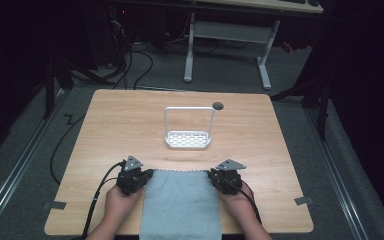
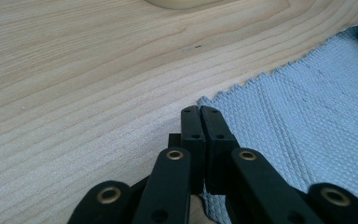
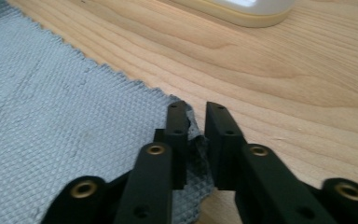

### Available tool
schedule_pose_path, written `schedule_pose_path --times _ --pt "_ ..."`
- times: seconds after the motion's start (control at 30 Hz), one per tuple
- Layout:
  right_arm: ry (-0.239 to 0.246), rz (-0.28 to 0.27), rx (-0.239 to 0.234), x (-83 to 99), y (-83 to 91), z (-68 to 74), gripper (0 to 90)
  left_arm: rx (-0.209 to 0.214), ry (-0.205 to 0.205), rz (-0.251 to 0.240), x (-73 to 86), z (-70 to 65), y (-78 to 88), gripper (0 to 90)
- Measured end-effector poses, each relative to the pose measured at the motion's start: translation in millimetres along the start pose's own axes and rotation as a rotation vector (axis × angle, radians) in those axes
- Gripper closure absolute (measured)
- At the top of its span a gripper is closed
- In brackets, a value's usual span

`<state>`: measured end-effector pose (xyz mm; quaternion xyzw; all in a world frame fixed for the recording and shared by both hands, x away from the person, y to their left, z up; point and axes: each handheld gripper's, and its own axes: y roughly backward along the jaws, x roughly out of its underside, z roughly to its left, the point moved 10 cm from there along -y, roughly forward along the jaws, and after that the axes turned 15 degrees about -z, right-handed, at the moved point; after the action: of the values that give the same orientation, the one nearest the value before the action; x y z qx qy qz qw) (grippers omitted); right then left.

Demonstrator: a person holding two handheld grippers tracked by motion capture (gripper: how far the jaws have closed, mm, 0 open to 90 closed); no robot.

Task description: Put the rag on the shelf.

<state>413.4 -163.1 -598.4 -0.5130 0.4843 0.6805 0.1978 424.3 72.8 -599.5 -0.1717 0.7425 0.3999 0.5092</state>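
The left gripper (image 2: 200,112) was clamped shut on the grey cloth's (image 1: 182,205) far left corner. The right gripper (image 3: 196,112) stood narrow around its far right corner, the fabric puckered between the jaws. The cloth lay at the table's (image 1: 105,125) near edge, overhanging it. Open wood separated it from the white rack (image 1: 188,140) at mid-table.

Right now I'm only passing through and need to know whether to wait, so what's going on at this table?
A person is working a grey cloth that lies flat at the near edge of a wooden table, one claw in each hand. The left claw is shut on the cloth's far left corner. The right claw has the far right corner between its jaws, with a gap visible beside the fabric, so that grip looks unfinished. A white rack stands farther back, untouched.
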Motion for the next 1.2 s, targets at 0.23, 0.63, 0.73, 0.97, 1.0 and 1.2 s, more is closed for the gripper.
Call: schedule_pose_path --times 0.23,0.63,0.73,0.97,1.0,1.2 --pt "-0.004 -0.036 -0.026 -6.4 3.6 2.6 89.5 0.01 0.012 -0.005 -0.6 -0.4 0.8 89.2" --pt "-0.017 -0.12 -0.037 -18.8 15.0 6.7 89.6 0.04 0.046 -0.131 -21.1 -8.8 14.6 89.2" --pt "-0.021 -0.139 -0.042 -21.9 18.4 8.1 89.6 0.04 0.042 -0.145 -24.1 -10.5 17.7 89.2" --pt "-0.028 -0.211 -0.039 -36.9 30.7 9.5 89.7 0.03 0.031 -0.173 -32.3 -10.8 28.2 89.3" --pt "-0.028 -0.211 -0.039 -36.9 30.7 9.5 89.7 0.031 0.035 -0.187 -35.3 -10.8 30.8 89.3" --pt "-0.015 -0.26 -0.031 -48.2 40.2 10.3 89.8 0.027 0.03 -0.235 -49.1 -8.9 45.6 89.4"
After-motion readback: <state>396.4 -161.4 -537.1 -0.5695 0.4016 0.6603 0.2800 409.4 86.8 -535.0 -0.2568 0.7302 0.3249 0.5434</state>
